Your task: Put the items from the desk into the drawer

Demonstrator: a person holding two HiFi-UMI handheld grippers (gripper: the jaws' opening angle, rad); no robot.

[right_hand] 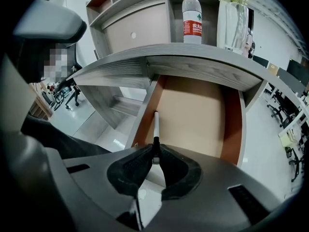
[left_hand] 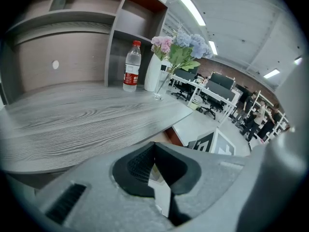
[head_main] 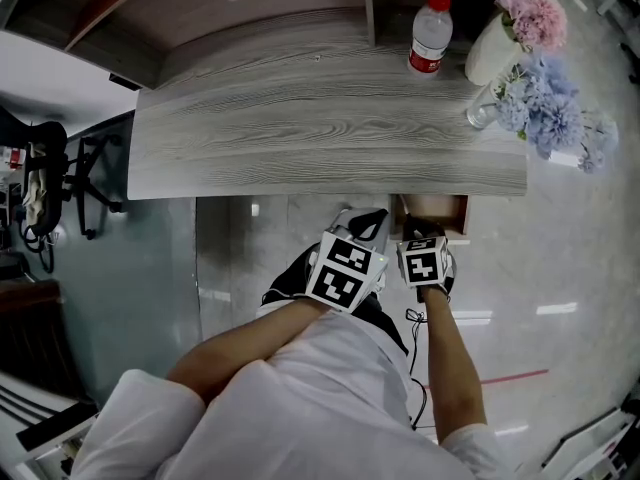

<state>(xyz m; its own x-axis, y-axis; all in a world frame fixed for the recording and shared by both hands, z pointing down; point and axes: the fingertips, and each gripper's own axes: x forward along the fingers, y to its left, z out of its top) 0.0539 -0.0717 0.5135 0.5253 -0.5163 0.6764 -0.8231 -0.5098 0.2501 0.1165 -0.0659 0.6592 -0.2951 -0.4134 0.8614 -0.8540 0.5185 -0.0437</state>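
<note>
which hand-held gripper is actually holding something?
The right hand-held gripper: its jaws are shut on a white pen at the open drawer. The left hand-held gripper is shut, empty.

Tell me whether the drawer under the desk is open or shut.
Open: the drawer sticks out from under the desk, its tan floor exposed beneath the pen in the right tool.

Even indoor light; ceiling strips at 1 o'clock. Glare on floor, 4 o'clock. Fisheye vignette, corners black.
</note>
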